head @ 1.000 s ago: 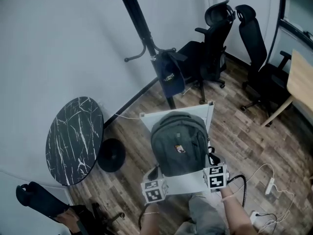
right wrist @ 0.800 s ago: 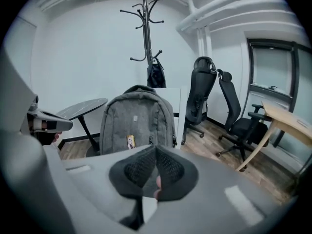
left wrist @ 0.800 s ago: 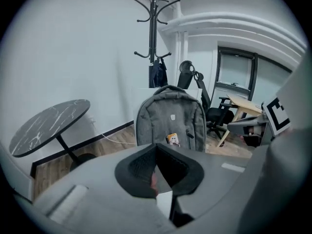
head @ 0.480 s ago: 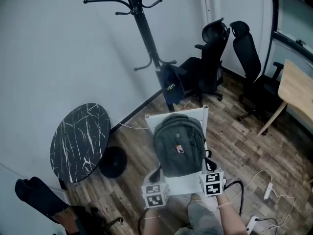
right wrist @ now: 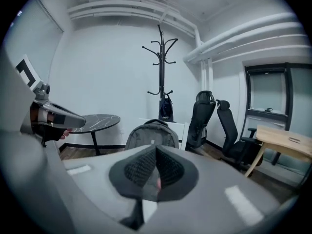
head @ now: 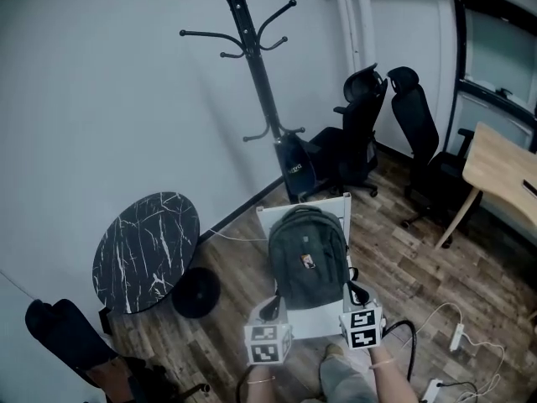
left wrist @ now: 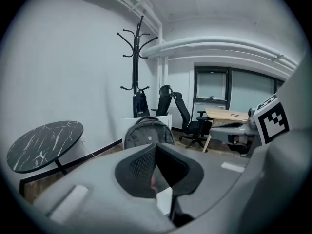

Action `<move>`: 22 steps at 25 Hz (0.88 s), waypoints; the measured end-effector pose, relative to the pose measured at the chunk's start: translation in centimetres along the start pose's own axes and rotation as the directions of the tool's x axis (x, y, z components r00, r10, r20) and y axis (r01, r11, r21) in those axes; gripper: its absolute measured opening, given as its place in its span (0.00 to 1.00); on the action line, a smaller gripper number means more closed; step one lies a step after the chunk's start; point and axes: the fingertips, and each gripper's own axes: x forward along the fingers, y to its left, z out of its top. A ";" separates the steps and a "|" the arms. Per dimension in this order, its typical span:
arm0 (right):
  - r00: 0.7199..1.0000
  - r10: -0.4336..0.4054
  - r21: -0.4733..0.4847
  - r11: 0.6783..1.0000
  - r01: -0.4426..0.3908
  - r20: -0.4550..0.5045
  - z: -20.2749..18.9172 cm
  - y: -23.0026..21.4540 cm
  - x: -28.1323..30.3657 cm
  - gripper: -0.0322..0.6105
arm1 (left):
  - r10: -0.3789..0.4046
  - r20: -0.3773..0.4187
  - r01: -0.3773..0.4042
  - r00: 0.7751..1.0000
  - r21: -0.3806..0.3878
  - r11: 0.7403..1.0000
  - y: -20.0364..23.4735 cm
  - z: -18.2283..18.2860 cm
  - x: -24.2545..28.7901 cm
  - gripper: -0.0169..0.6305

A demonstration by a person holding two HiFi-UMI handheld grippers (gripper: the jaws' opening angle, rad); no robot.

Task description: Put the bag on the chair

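Note:
A grey backpack (head: 307, 257) stands upright on the white chair (head: 312, 319), its back against the chair's backrest. In the left gripper view the backpack (left wrist: 147, 133) lies straight ahead, and the right gripper view shows the backpack (right wrist: 153, 134) the same way. My left gripper (head: 270, 321) is at the chair's front left corner and my right gripper (head: 359, 307) at the front right. Both are shut, their dark pads meeting, with nothing between them. The bag's two shoulder straps hang loose near the gripper tips.
A black coat stand (head: 256, 74) with a dark bag (head: 295, 168) hung low on it is behind the chair. Two black office chairs (head: 357, 133) stand at the right, then a wooden desk (head: 502, 170). A round marble table (head: 144, 250) is at the left. Cables and a power strip (head: 457, 336) lie on the floor.
Both grippers have lifted and drawn back a little from the bag. The head view has tilted up and shows more of the coat stand. The backpack stays put on the chair.

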 end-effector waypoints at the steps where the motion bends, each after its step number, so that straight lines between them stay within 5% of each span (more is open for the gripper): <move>1: 1.000 0.001 -0.001 1.000 -0.001 0.005 0.3 0.3 -0.8 0.05 | -0.007 0.009 0.007 1.000 0.003 1.000 -0.3 0.3 -0.7 0.04; 22: 0.984 0.024 0.060 0.998 -0.035 0.175 6.4 5.7 -17.0 0.05 | -0.157 0.155 0.150 0.975 0.054 0.987 -6.8 4.0 -16.1 0.04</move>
